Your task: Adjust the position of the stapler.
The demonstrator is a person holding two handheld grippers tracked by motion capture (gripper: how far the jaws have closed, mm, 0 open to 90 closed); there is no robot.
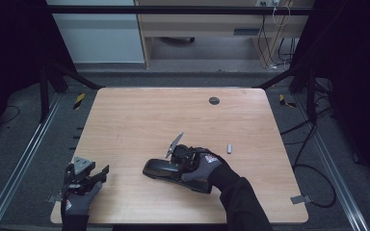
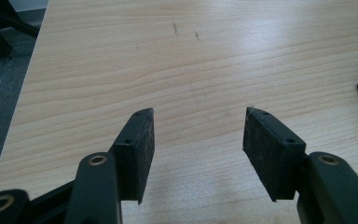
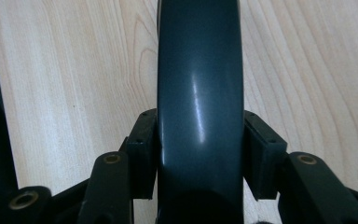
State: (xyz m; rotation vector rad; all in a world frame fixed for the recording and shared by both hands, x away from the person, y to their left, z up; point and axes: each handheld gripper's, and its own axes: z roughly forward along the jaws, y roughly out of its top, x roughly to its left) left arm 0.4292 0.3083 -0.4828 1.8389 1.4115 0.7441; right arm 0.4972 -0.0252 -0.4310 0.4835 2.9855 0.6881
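Clamping the black stapler (image 1: 176,173) across its long body, the right gripper (image 1: 185,161) held it near the table's (image 1: 139,115) front; the left gripper (image 1: 84,175), jaws apart, lay well left of the stapler.

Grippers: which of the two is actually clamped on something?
The right gripper: its fingers press both sides of the black stapler near the table's middle. The left gripper sits open over bare wood at the table's near left corner.
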